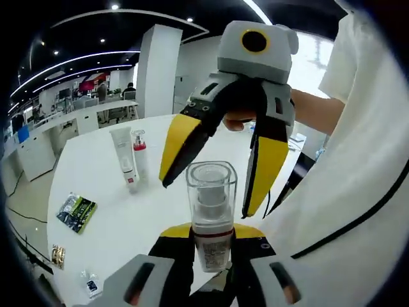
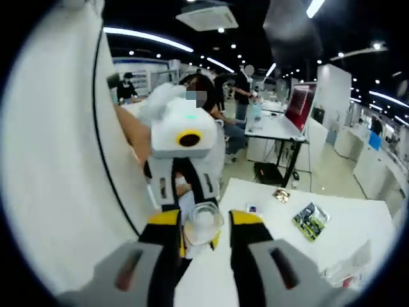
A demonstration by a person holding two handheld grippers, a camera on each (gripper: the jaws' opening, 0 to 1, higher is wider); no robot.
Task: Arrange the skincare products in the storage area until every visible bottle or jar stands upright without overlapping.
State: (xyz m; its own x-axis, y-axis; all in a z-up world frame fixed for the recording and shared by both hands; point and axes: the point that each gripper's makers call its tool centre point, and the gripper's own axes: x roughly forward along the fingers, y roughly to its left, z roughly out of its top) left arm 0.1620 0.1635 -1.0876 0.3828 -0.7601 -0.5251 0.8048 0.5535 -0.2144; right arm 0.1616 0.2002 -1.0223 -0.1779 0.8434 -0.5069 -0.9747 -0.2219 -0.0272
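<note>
Pump bottle [image 1: 211,214] with clear cap held upright in mid-air above the white surface [image 1: 121,220], clamped at its lower body by left gripper [image 1: 211,246], jaws narrow. Right gripper [image 1: 214,173] just behind, jaws spread wide around the cap, apparently not touching. Risk: closing on the loose-looking cap could pop it off or twist the bottle in the grip. White tube [image 1: 124,157] and red-collared bottle [image 1: 140,153] stand well apart on the surface.

No legible txt on the bottles, tube [image 1: 123,153] or packets; labels too blurred.
</note>
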